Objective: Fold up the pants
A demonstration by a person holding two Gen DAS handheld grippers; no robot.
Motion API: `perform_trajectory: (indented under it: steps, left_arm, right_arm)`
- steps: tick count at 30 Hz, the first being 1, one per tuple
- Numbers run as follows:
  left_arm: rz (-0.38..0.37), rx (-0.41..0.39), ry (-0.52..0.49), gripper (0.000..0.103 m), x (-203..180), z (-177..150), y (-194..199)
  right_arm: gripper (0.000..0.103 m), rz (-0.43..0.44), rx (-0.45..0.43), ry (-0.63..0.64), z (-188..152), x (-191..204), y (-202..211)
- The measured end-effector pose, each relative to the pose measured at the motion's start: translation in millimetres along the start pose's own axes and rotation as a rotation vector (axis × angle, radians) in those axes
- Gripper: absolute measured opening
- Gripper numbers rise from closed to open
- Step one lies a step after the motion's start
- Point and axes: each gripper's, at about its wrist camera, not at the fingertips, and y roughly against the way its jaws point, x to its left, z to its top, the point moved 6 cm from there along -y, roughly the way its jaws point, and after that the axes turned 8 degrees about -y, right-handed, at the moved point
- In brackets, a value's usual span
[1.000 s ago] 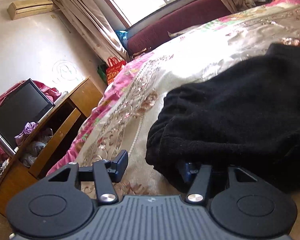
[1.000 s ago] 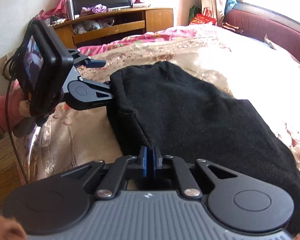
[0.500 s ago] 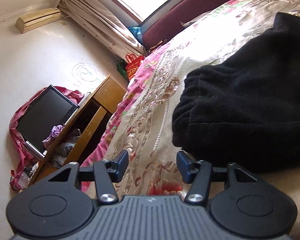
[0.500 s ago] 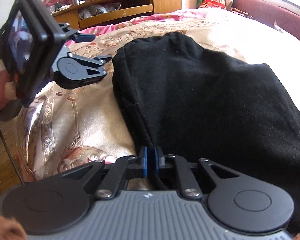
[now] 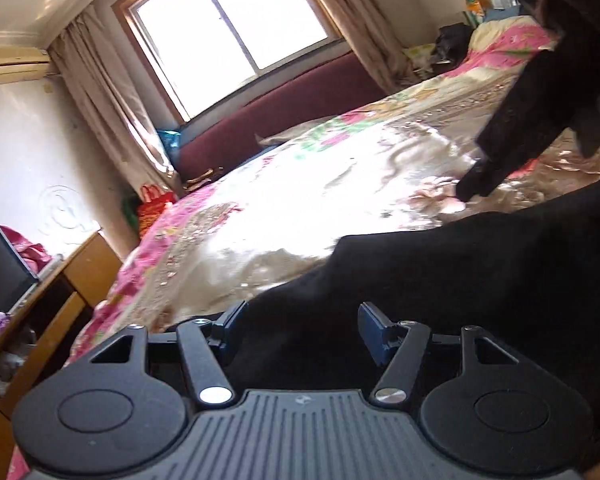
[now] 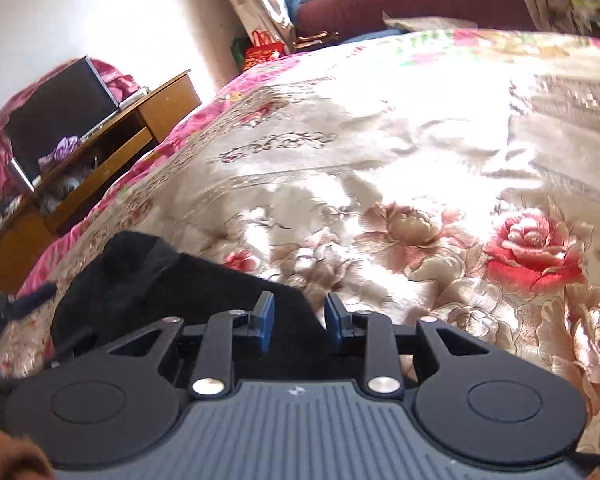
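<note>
Sunlit bedroom, with a bed (image 6: 440,148) under a floral cover filling most of both views. Black pants (image 5: 460,280) lie on the near part of the bed; in the right wrist view they sit at the near left (image 6: 172,292), their edge running under the claw. In the left wrist view a dark strip of the same cloth, or something like it, hangs at the far right; I cannot tell which.

Left gripper (image 5: 300,330): jaws stand wide and have just been opening further, with pants cloth lying between and under the fingers, the pads not pressing on it. Right gripper (image 6: 297,322): jaws have just been opening, now parted a little, with the black cloth between them but free of the pads.

Beyond the far side of the bed runs a maroon bench (image 5: 284,108) below a bright window (image 5: 228,20) with beige curtains (image 5: 112,108). A red bag (image 6: 262,50) stands at the bed's far left corner. Left of the bed is a wooden cabinet (image 6: 112,148) bearing a dark screen (image 6: 60,116).
</note>
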Motion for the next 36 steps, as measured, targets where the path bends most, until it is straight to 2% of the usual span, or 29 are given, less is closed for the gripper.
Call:
perform_trajectory:
  steps: [3,4,6,10,12,14,17,20,23,25,26,28,30,31,33,36]
  left_arm:
    - [-0.097,0.085,-0.004,0.074,-32,-22,-9]
    - [-0.102,0.118,-0.019,0.074,-39,-36,-9]
    - [-0.105,0.128,0.005,0.074,-40,-55,-1]
    - [-0.147,0.18,0.133,0.075,-28,-66,1]
    - [-0.127,0.177,0.107,0.075,-32,-66,0]
    - [-0.097,0.168,0.069,0.075,-39,-63,0]
    - [-0.079,0.166,0.067,0.075,-43,-63,2]
    - [-0.073,0.167,0.066,0.075,-44,-63,2]
    - [-0.073,0.16,0.066,0.075,-44,-64,5]
    - [-0.073,0.155,0.071,0.076,-44,-64,7]
    - [-0.071,0.152,0.072,0.076,-42,-65,6]
    - [-0.066,0.149,0.07,0.076,-43,-65,7]
    - [-0.063,0.15,0.065,0.076,-45,-64,8]
    - [-0.063,0.15,0.063,0.076,-45,-64,9]
    - [-0.066,0.148,0.07,0.076,-45,-65,9]
    - [-0.064,0.141,0.076,0.076,-44,-67,10]
  right_arm:
    - [0.03,0.107,0.076,-0.148,3,-35,-19]
    - [0.03,0.169,0.126,-0.192,2,-42,-24]
    - [0.03,0.318,0.231,-0.25,-10,-43,-26]
    - [0.031,0.49,0.351,-0.253,-33,-28,-13]
    - [0.034,0.529,0.367,-0.224,-36,-14,-3]
    - [0.043,0.573,0.374,-0.137,-34,2,8]
    - [0.052,0.563,0.351,-0.022,-34,17,7]
    - [0.053,0.569,0.378,-0.096,-38,20,-10]
    - [0.054,0.573,0.321,-0.082,-37,29,-2]
    - [0.054,0.518,0.255,-0.009,-33,33,4]
    - [0.054,0.52,0.237,-0.012,-30,33,2]
    - [0.053,0.537,0.178,-0.103,-19,23,-5]
    - [0.053,0.572,0.065,-0.223,2,10,-12]
    - [0.053,0.582,0.038,-0.279,12,4,-16]
    - [0.053,0.575,0.074,-0.297,23,-1,-26]
    - [0.053,0.452,0.154,-0.196,23,-10,-38]
